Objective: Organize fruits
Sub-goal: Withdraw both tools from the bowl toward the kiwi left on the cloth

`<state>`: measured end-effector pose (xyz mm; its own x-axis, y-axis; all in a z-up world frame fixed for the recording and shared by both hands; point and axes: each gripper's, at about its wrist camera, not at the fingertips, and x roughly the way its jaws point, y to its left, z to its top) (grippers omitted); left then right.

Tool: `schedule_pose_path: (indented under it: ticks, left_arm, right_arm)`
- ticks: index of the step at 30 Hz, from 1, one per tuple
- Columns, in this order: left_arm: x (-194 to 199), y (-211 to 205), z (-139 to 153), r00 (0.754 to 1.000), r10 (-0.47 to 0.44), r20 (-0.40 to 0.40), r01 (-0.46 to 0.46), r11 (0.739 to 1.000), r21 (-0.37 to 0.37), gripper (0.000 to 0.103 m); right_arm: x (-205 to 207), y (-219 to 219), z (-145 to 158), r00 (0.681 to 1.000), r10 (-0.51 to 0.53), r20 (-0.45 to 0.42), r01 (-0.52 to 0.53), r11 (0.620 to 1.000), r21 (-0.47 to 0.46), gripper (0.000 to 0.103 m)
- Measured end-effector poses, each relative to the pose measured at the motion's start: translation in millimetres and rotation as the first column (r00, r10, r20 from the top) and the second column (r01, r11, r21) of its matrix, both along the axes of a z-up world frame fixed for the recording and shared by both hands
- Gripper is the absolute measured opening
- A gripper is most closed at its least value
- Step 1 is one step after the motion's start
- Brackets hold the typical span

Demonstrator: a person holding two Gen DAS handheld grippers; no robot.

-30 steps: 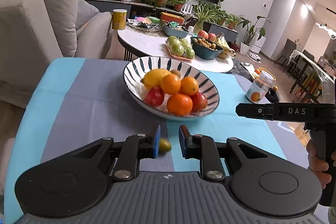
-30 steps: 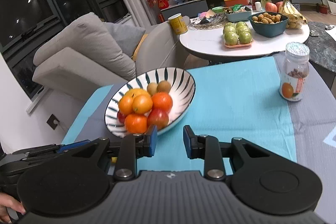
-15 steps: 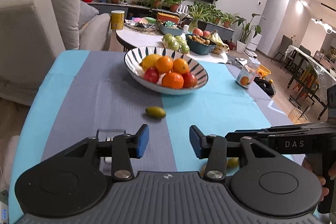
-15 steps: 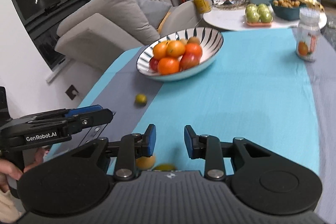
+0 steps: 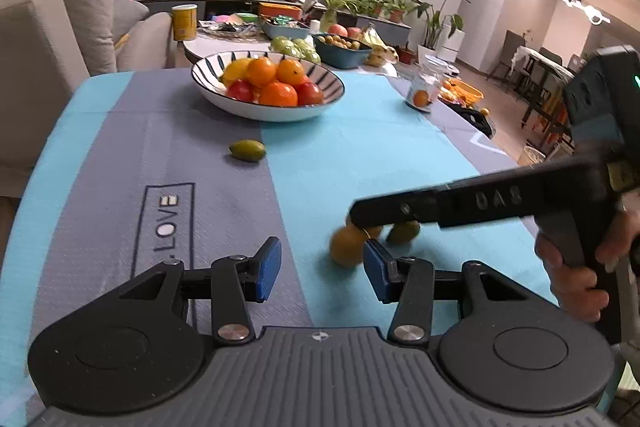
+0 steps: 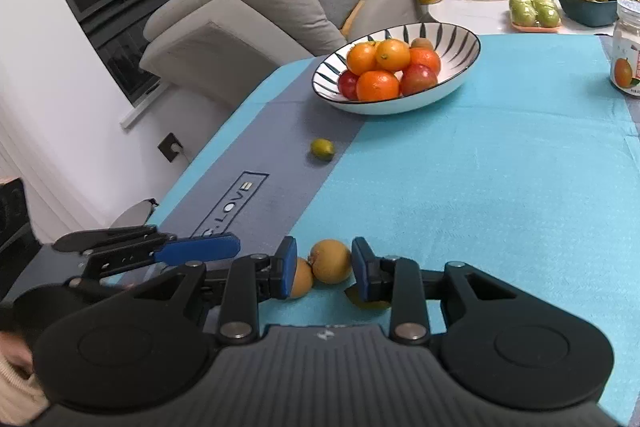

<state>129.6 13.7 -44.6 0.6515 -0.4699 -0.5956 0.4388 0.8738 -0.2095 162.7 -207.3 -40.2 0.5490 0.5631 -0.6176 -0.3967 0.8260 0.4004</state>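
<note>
A striped bowl holds oranges and red fruits at the far side of the blue and grey cloth. One small green fruit lies alone on the grey stripe. Near the front edge lie three small fruits. An orange one rests on the cloth between my right gripper's open fingers, with no pad pressing on it. A second sits behind its left finger and a yellow-green one under its right finger. My left gripper stands open and holds nothing.
A glass jar with an orange label stands at the cloth's far right. Behind are a white round table with fruit dishes and a grey sofa. A hand grips the right tool's handle.
Both grippers drew back from the bowl toward the near edge. The left gripper opened and left the green fruit on the grey stripe. The right gripper came down around an orange fruit.
</note>
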Motion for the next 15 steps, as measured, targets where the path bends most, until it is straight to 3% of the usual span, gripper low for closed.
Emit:
schedule_pose_path:
  ticks: [7, 15]
  left_arm:
    - [2.3, -8.6, -2.8, 1.000, -0.028, -0.011, 0.029, 1.000, 0.010, 0.043]
    - [3.6, -13.5, -3.3, 0.999, -0.041, -0.003, 0.041, 0.999, 0.006, 0.042]
  right_arm:
    - [2.2, -0.3, -4.4, 0.999, 0.007, -0.044, -0.007, 1.000, -0.006, 0.035]
    - [-0.9, 1.6, -4.1, 1.000, 0.000, -0.025, 0.000, 1.000, -0.020, 0.034]
